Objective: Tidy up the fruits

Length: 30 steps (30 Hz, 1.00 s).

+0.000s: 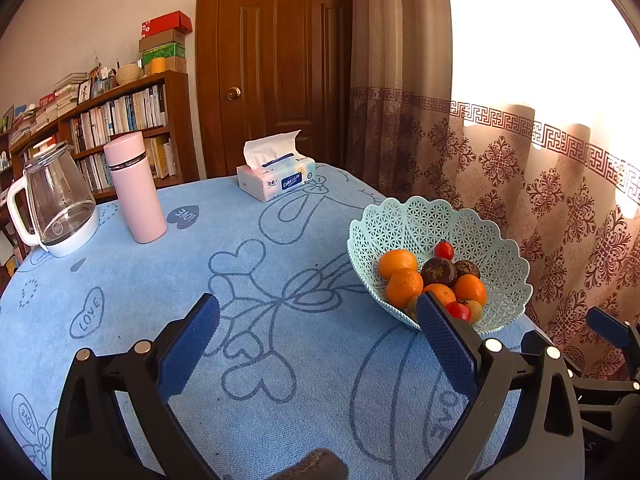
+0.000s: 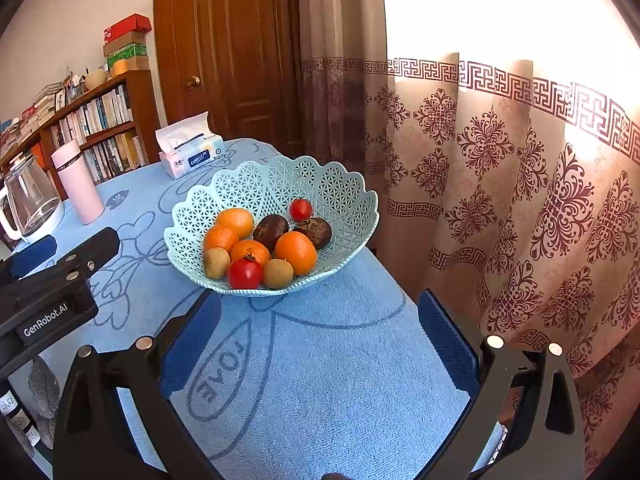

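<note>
A pale green lattice basket [image 2: 344, 196] [image 1: 500, 256] stands near the table's right edge. It holds several oranges [image 2: 296, 252] [image 1: 404, 286], two red tomatoes [image 2: 245, 274] [image 1: 459, 311], two dark passion fruits [image 2: 271, 231] [image 1: 439, 271] and two brown kiwis [image 2: 278, 273]. My right gripper [image 2: 320, 316] is open just in front of the basket, nothing between its blue pads. My left gripper [image 1: 318, 320] is open over the cloth, left of the basket; its right finger [image 1: 444, 336] overlaps the basket's near rim. Part of the left gripper's body [image 2: 52, 280] shows in the right wrist view.
A light blue tablecloth [image 1: 240, 280] covers the table. On its far side stand a pink flask [image 1: 135, 188], a glass kettle [image 1: 56, 204] and a tissue box [image 1: 276, 176]. Patterned curtains [image 2: 520, 200] hang close behind the basket. A bookshelf [image 1: 120, 120] and wooden door [image 1: 280, 60] are beyond.
</note>
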{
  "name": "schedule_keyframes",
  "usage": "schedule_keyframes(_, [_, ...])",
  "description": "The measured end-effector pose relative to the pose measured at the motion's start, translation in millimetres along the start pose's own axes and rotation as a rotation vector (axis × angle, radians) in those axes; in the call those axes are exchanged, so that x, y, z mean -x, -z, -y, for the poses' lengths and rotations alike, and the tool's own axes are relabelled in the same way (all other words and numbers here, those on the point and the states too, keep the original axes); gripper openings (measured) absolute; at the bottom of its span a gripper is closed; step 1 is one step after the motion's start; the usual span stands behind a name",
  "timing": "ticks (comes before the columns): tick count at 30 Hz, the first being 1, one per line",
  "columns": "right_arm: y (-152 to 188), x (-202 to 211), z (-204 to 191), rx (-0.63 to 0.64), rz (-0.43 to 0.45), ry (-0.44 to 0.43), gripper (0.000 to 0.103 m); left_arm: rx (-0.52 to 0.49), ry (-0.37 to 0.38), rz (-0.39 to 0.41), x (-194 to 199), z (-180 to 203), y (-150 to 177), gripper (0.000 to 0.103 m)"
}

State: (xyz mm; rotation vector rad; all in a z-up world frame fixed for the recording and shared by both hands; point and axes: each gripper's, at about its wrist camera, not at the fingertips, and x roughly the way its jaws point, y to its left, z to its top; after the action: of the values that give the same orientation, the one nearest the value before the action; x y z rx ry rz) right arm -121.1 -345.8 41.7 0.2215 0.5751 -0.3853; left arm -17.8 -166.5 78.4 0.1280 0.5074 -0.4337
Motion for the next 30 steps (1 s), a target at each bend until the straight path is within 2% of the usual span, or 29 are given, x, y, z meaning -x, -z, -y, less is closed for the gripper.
schedule_keyframes(24, [6.1,-4.0,0.8,-0.005,-0.023,0.003,0.1,-0.035,0.019,0.022,3.5,5.2,1.3,0.098])
schedule_keyframes(30, [7.8,-3.3,-1.1,-0.005,-0.029,-0.005,0.1,-0.023,0.019,-0.002,0.9,3.8,1.8,0.098])
